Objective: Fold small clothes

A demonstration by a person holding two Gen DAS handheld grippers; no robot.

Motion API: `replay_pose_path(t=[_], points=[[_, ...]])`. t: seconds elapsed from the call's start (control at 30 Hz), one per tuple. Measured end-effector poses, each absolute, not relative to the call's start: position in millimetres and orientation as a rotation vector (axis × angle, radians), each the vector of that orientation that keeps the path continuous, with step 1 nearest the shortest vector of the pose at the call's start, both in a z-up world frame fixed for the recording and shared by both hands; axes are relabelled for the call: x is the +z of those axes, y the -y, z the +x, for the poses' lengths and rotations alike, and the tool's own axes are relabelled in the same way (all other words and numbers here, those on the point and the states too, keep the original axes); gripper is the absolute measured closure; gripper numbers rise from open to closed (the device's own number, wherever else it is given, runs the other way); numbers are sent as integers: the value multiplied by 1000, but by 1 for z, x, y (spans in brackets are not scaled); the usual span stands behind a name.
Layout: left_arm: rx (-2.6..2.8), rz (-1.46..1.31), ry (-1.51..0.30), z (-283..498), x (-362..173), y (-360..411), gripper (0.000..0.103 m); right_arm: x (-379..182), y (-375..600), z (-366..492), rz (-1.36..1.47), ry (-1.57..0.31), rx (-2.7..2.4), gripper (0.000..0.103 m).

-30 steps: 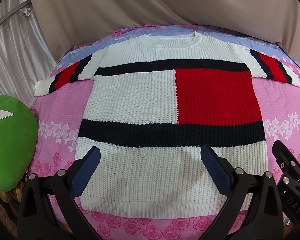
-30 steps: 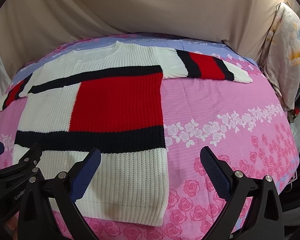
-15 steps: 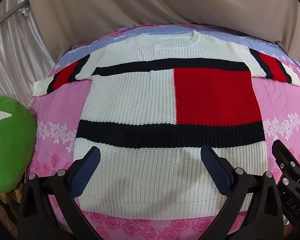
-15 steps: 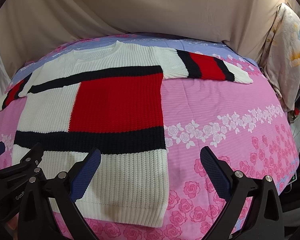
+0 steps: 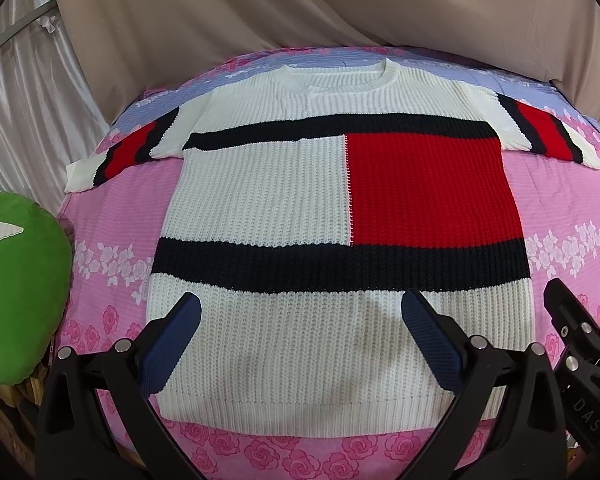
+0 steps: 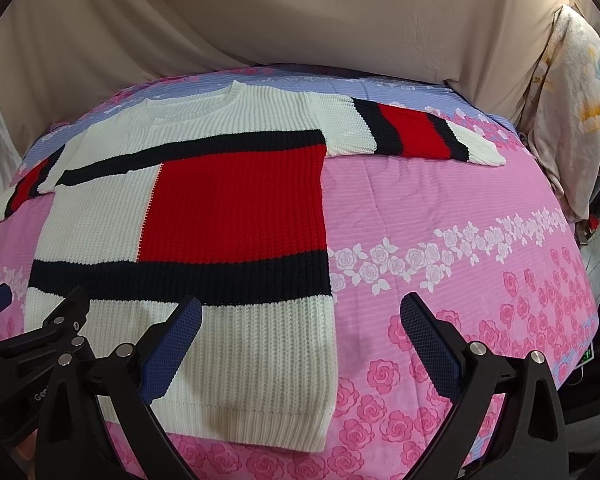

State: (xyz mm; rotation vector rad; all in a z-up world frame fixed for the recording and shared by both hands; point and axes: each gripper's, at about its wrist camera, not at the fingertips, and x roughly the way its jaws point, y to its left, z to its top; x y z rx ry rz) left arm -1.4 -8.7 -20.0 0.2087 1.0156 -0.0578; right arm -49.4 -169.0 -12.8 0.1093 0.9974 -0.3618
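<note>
A knitted sweater (image 5: 260, 192) in white, with navy bands and a red block, lies flat and face up on the pink floral bed cover, both sleeves spread out sideways. It also shows in the right wrist view (image 6: 228, 208). My left gripper (image 5: 300, 308) is open and empty, hovering above the sweater's white lower part near the hem. My right gripper (image 6: 300, 312) is open and empty, above the sweater's lower right corner and the bed cover beside it. Each gripper's black frame shows at the edge of the other's view.
The pink rose-print bed cover (image 6: 460, 232) extends to the right of the sweater. A green cushion (image 5: 16, 292) sits at the bed's left edge. Beige curtains hang behind the bed. A pale floral cloth (image 6: 572, 112) hangs at the far right.
Both views have shifted very slightly; the sweater sits a touch lower and closer in the frames. The grippers stay open and the sweater has not moved.
</note>
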Motion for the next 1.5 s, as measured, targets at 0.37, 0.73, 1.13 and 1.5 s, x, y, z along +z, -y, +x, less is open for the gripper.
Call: replay_pose_path(t=[0.37,0.73,1.13,1.5], points=[[-57,211,-1015,-2,-20,9,5,-12,169,-50,109,-997,-363,5],[-60,212,-1023,-2,-20,11,5,-13,168,-49,109,-999,-362,5],[-154,-95,-1025,42,-7,-4,5,-30,343,-7,425,-942,-479,9],[-87,-153,-956,46,-14,20,10,-82,602,75,706,-886,-664,36]])
